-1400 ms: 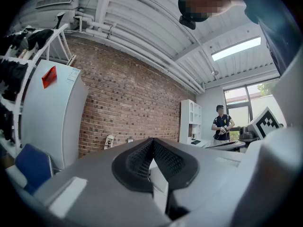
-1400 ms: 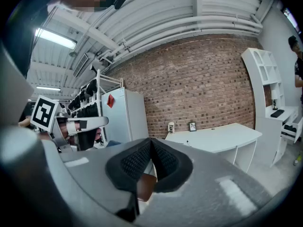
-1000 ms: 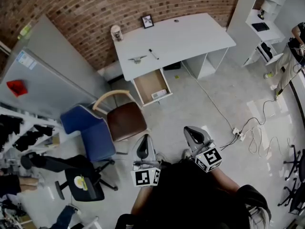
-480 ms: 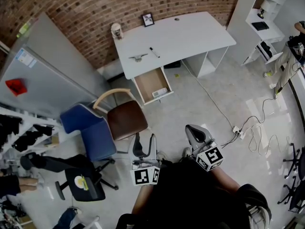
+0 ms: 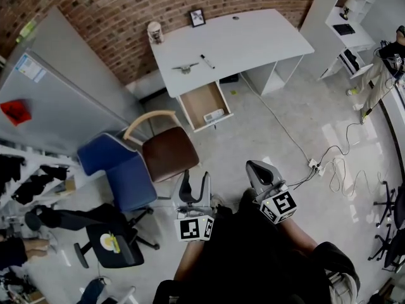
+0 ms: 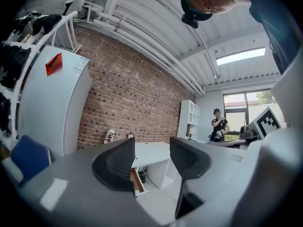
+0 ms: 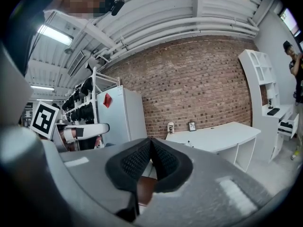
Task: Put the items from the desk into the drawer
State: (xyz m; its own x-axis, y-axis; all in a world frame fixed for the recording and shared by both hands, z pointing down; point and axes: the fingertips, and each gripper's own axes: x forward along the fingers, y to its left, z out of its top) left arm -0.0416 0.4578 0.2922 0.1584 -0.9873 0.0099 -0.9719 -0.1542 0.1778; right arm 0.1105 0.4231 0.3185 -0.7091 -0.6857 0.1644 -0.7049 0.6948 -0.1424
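Standing before drawer [image 5: 201, 100]: brown chair [image 5: 168, 156]

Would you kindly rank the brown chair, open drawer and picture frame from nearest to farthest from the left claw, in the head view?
From the left claw:
1. Brown chair, just ahead, leftward.
2. Open drawer, beyond the chair.
3. Picture frame, at the desk's back edge.

The desk [image 5: 253, 43] is white, the brick wall [image 5: 114, 11] red-brown with pale mortar lines. The drawer [image 5: 201, 100] is light wood inside. One chair [image 5: 166, 158] has a dark brown seat; the armchair [image 5: 117, 176] is blue. The left gripper [image 5: 193, 192] and right gripper [image 5: 259, 171] are grey, with black-and-white square markers.
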